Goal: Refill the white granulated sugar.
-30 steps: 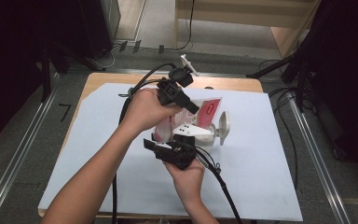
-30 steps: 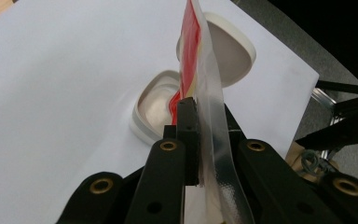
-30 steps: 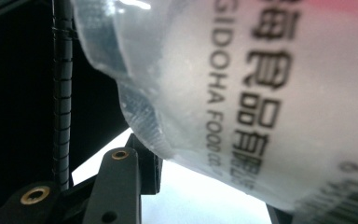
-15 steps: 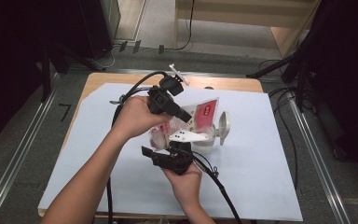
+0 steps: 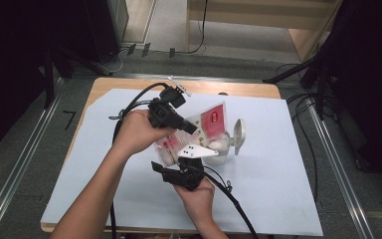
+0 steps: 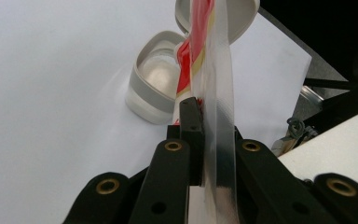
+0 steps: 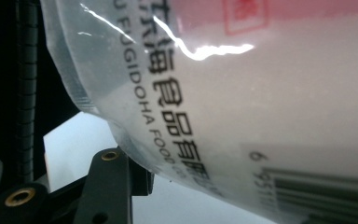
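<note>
Clear plastic bag [image 5: 206,124] with red print, holding white granules, is held tilted above the open grey container [image 5: 219,149] with its hinged lid [image 5: 239,135] up, on the white table sheet [image 5: 278,189]. Left gripper [image 6: 200,116] is clamped on the bag's edge; right gripper [image 5: 191,158] props the bag from below, jaws partly apart, grip unclear. White content already sits inside the container; pouring appears under way, closing the lid likely remains.
</note>
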